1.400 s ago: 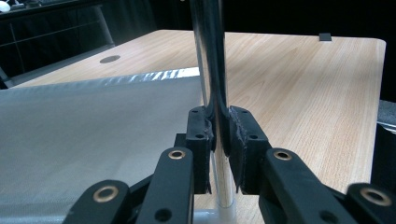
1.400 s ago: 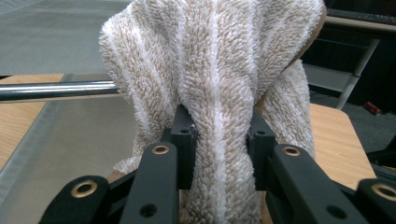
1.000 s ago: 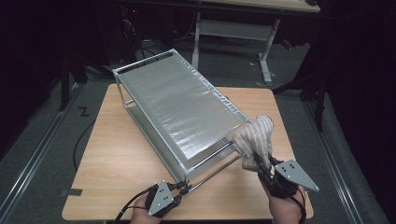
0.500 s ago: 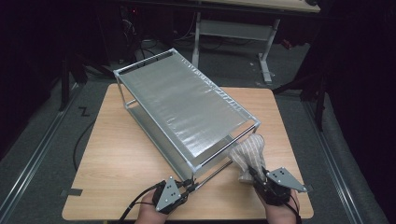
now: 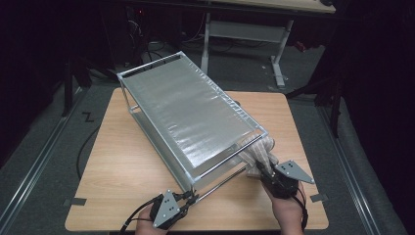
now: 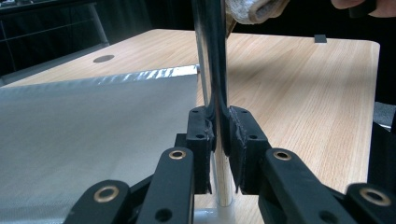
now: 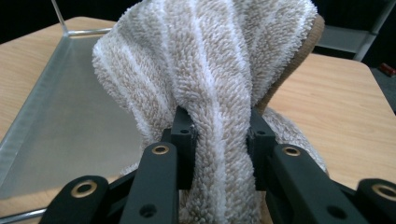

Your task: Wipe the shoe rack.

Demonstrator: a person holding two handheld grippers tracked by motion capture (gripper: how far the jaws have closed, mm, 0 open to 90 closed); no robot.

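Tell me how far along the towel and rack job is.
Done: the left gripper is clamped on the rack's corner post, steadying the rack. In hand: the right gripper grips the striped towel at the rack's near right corner. Left: probably wiping or placing the towel.

1. The wooden table (image 5: 127, 161) is lit evenly from above in the high view, while the surrounding room is left almost black.
2. Soft glare is thrown off the metal rack's mesh shelf (image 5: 191, 117).
3. In the left gripper view, the chrome post (image 6: 212, 70) is rendered with bright streaks and the far table edge slightly blurred.
4. The striped towel (image 7: 210, 70) is shown sharp.
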